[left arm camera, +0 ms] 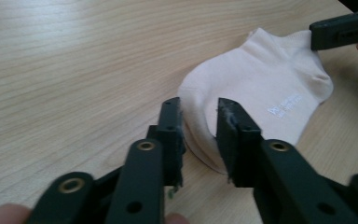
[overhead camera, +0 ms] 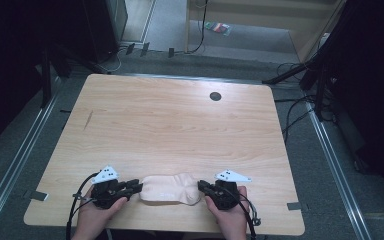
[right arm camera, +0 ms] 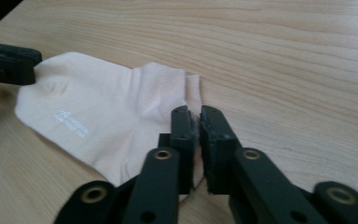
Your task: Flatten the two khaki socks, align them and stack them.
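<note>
left gripper (left arm camera: 198, 135): jaws slightly parted around sock (overhead camera: 171, 189) end | right gripper (right arm camera: 199, 140): pinching the other end (thin fold) | sock near table's (overhead camera: 170, 125) near edge, far side bare

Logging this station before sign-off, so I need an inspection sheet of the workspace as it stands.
Surface: light wood table, dark round spot near the far edge.
Job's things: pale sock lying flat at the near edge.
Clutter: nothing seen.
Grippers: left gripper jaws apart around one sock end; right gripper shut on the other end.
Cables: one trails from each gripper; more on the floor.
Surroundings: grey floor, dark stands, floor rails.
</note>
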